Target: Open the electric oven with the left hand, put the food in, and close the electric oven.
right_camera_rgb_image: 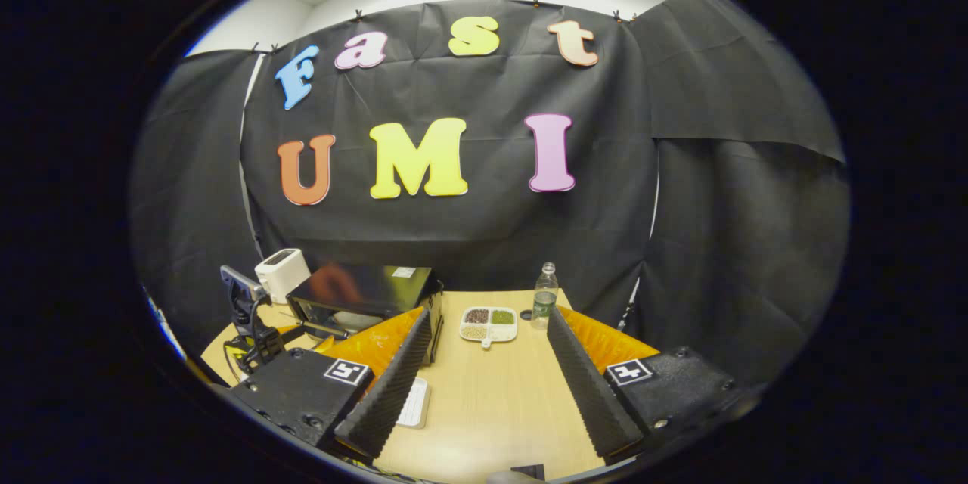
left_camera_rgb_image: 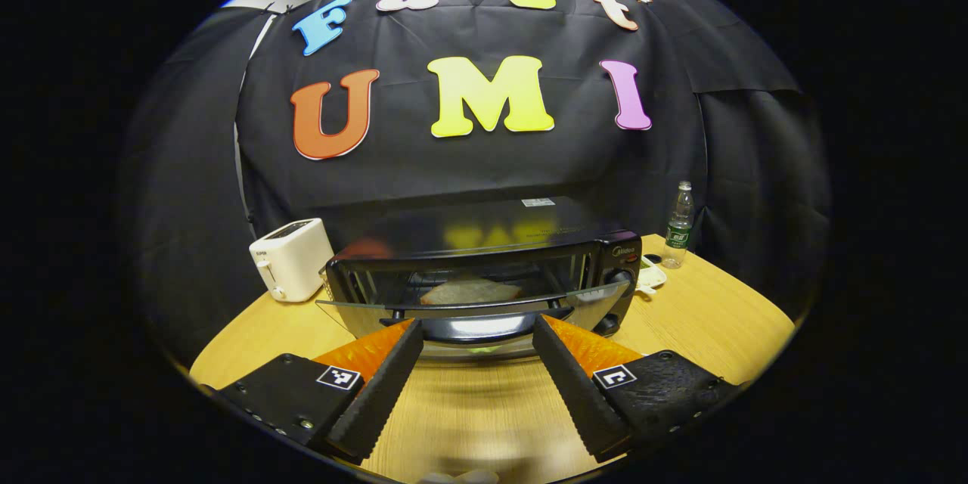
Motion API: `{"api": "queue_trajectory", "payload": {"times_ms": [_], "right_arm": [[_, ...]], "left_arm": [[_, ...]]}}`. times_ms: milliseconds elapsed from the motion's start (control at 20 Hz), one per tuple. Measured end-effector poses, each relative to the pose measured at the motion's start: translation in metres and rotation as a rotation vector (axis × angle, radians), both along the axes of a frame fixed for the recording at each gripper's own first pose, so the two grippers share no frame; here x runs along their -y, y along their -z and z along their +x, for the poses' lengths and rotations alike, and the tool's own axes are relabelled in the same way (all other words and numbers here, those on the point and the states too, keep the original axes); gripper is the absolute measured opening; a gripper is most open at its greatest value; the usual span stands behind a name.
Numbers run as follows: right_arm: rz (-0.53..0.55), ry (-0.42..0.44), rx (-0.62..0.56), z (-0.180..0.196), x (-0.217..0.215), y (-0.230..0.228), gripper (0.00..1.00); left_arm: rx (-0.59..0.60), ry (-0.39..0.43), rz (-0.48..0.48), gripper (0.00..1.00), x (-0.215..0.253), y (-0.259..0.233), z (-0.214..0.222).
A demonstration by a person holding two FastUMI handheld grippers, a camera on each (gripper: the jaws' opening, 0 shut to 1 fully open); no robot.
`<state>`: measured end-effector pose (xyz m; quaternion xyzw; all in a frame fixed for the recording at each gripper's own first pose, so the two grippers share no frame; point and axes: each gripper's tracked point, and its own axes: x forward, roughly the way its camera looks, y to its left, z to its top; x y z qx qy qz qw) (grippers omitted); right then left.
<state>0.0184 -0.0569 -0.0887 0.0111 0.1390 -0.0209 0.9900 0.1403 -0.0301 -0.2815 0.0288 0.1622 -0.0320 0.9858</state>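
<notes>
The black electric oven (left_camera_rgb_image: 575,231) stands in the middle of the wooden table (left_camera_rgb_image: 703,318). Its glass door (left_camera_rgb_image: 355,283) hangs partly open, tilted toward me, with the dark handle (left_camera_rgb_image: 484,310) along its top edge. A flat tan slice of food (left_camera_rgb_image: 469,291) lies on the rack inside. My left gripper (left_camera_rgb_image: 478,327) is open, with its fingertips just in front of the handle and not touching it. In the right gripper view the oven (right_camera_rgb_image: 363,291) sits at the left with the left gripper (right_camera_rgb_image: 249,318) before it. My right gripper (right_camera_rgb_image: 490,315) hovers open over the table, holding nothing.
A white toaster (left_camera_rgb_image: 291,259) stands left of the oven. To its right are a water bottle (left_camera_rgb_image: 679,225) and a white divided tray of grains (right_camera_rgb_image: 489,324). A flat white item (right_camera_rgb_image: 414,402) lies near my right gripper's left finger. The table's front edge is close.
</notes>
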Motion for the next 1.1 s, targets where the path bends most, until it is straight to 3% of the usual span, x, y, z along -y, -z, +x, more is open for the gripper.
{"api": "queue_trajectory", "payload": {"times_ms": [450, 700, 1100], "right_arm": [[-0.008, 0.006, 0.004, -0.001, 0.001, -0.002, 0.96], [-0.005, -0.018, 0.037, 0.0, -0.006, -0.01, 0.96], [0.008, -0.069, 0.103, 0.006, -0.027, -0.035, 0.96]], "left_arm": [[0.025, -0.003, -0.02, 0.96, 0.006, -0.012, 0.026], [0.064, -0.027, -0.048, 0.96, 0.003, -0.046, -0.002], [0.168, -0.072, -0.055, 0.95, -0.033, -0.147, -0.072]]}}
